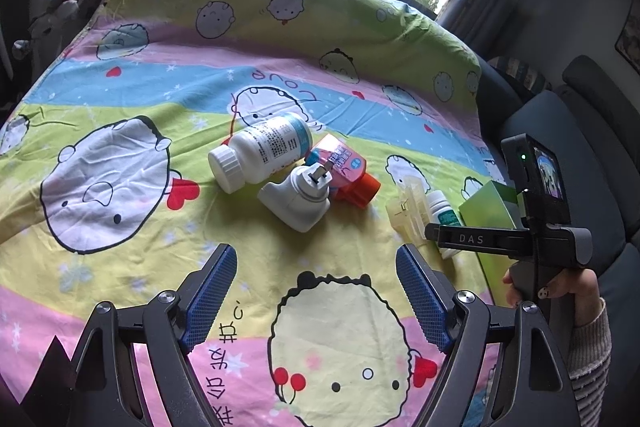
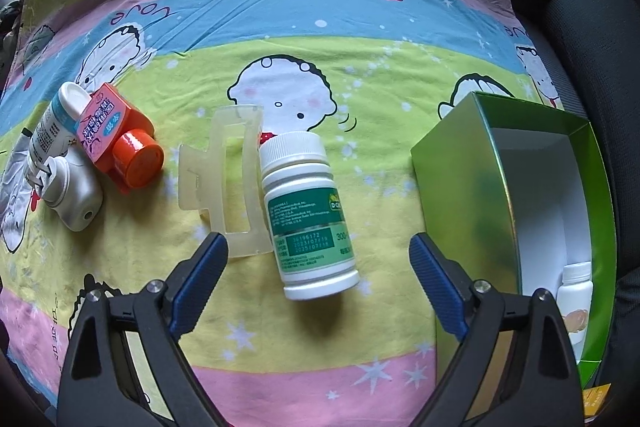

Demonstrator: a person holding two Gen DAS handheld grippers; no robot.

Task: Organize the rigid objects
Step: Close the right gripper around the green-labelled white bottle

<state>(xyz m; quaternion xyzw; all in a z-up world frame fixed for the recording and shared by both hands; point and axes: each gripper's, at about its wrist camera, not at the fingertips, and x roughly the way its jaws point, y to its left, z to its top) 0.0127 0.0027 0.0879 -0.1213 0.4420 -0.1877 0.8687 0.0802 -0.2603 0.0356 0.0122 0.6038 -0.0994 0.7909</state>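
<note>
One small white bottle [image 2: 575,301] already lies inside the green box [image 2: 452,179], which sits at the right edge of the cartoon bedsheet [image 2: 320,67]; that looks like the only item put away so far. Everything else is out on the sheet. The green-label bottle [image 2: 310,215] lies on its side right below the right claw [image 2: 318,275], with its lower end between the blue pads [image 2: 200,267], which stand well apart and do not touch it, so nothing is gripped yet. It seems the likely next pick. A pale hair clip [image 2: 232,183] lies touching that bottle on its left. Farther left sits a tight cluster: a large white bottle [image 1: 260,153], a pink and orange bottle [image 1: 344,175] and a white plug-in device [image 1: 296,201], all leaning on one another.

The left claw [image 1: 316,291] hangs open over bare sheet, short of the cluster, holding nothing.

Most of the sorting, I'd judge, is still to do (four or five things remain out). The far end of the box is cut off by the frame edge, so whether more lies in it cannot be told. The printed labels are too small or curved to read, and the plug-in device's purpose is unclear.
</note>
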